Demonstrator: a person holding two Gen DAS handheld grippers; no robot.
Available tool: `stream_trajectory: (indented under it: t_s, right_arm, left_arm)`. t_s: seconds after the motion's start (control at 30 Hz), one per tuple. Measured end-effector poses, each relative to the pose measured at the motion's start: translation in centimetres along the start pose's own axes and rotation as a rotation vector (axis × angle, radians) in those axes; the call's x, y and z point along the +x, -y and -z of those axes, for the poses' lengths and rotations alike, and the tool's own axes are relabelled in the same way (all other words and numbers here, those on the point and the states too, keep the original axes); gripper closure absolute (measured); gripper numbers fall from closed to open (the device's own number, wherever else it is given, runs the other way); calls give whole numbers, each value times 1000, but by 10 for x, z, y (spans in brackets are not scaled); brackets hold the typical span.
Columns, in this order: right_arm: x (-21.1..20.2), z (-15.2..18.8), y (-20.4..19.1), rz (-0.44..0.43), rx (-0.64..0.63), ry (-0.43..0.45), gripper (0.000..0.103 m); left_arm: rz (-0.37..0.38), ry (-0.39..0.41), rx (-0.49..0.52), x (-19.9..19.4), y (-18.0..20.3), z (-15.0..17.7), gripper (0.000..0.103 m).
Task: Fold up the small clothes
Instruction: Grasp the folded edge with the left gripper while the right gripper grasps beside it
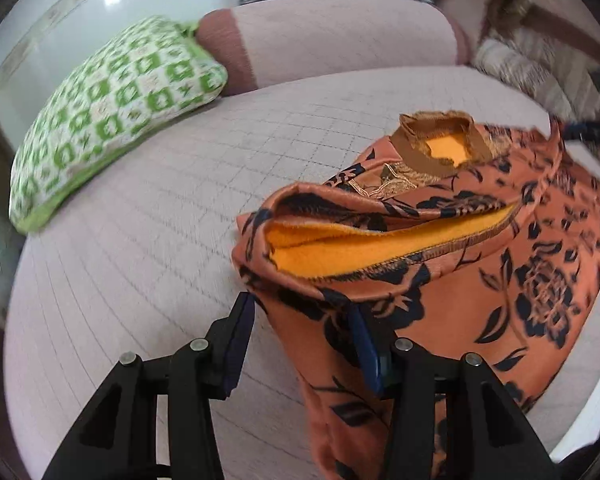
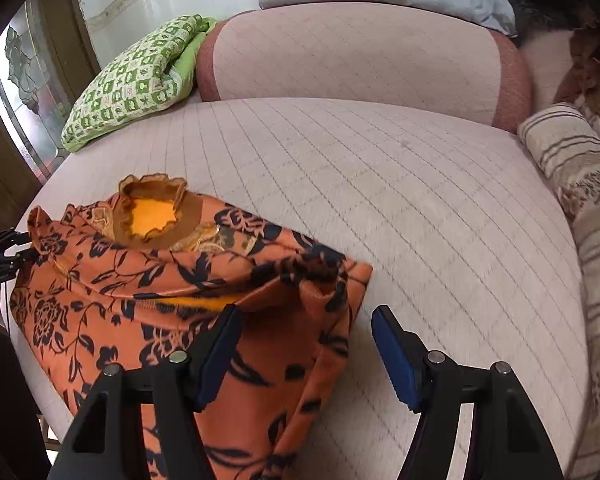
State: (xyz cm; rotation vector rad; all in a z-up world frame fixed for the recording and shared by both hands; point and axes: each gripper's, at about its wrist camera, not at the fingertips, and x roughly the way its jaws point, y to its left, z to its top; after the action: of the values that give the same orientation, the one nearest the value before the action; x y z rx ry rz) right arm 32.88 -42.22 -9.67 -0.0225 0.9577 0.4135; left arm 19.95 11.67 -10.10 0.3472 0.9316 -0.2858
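An orange garment with a dark floral print and yellow lining (image 1: pixel 440 280) lies folded on the pink quilted bed (image 1: pixel 160 220). Its brown collar (image 1: pixel 440 148) points away from me. My left gripper (image 1: pixel 302 336) stands open at the garment's near left corner, with one pad (image 1: pixel 364 344) over the cloth and the other (image 1: pixel 240 332) beside it on the bed. In the right wrist view the same garment (image 2: pixel 120 300) fills the lower left. My right gripper (image 2: pixel 306 344) is open around its near right corner, and neither pad presses on the cloth.
A green checked pillow (image 1: pixel 112 108) lies at the far left of the bed. A pink bolster (image 2: pixel 360 60) runs along the back. Striped cushions (image 2: pixel 572 160) crowd the right side. A window (image 2: pixel 24 88) stands beyond the left edge.
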Motion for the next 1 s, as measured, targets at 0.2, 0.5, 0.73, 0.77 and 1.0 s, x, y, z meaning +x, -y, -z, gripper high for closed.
stream_trajectory:
  t_s: [0.2,0.5,0.73,0.77,1.0]
  right_arm:
    - [17,-3,-3,-32,-34,-34,33]
    - [61,-16,49,-59,369,-95,64]
    - [7,-3,38,38,402,41,49]
    - [-1,-3,35,33,394,60,47]
    - [-21,23,-14,-307,373,14,27]
  left_arm:
    - [-33,26,72,8,-6,-20,56]
    - [83,-79,-469,61,-68,-41,81]
    - [19,31,-411,5,-46,-39,71]
    - [40,50,-405,-7,-40,-37,70]
    - [142,112,-362,-59,22,-7,38]
